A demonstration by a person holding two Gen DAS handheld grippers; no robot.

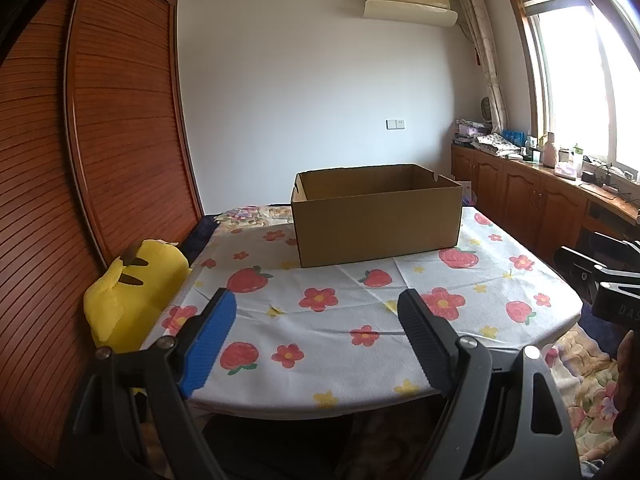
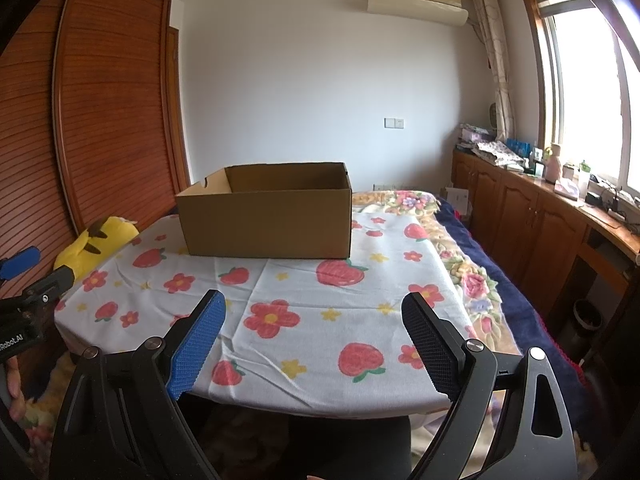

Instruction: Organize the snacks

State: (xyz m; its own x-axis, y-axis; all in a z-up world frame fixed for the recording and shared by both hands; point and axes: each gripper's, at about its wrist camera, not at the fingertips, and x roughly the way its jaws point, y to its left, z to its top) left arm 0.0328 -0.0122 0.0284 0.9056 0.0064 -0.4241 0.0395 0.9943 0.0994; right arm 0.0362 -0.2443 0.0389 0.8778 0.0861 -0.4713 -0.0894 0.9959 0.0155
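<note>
An open brown cardboard box stands at the far side of a table covered with a white strawberry-and-flower cloth; it also shows in the right wrist view. Its inside is hidden from both views. No snacks are in view. My left gripper is open and empty above the table's near edge. My right gripper is open and empty, also above the near edge. The left gripper shows at the left edge of the right wrist view; the right gripper shows at the right edge of the left wrist view.
A yellow plush toy sits left of the table against a wooden slatted wardrobe. A bed with a floral blanket lies to the right. Wooden cabinets with clutter run under the window.
</note>
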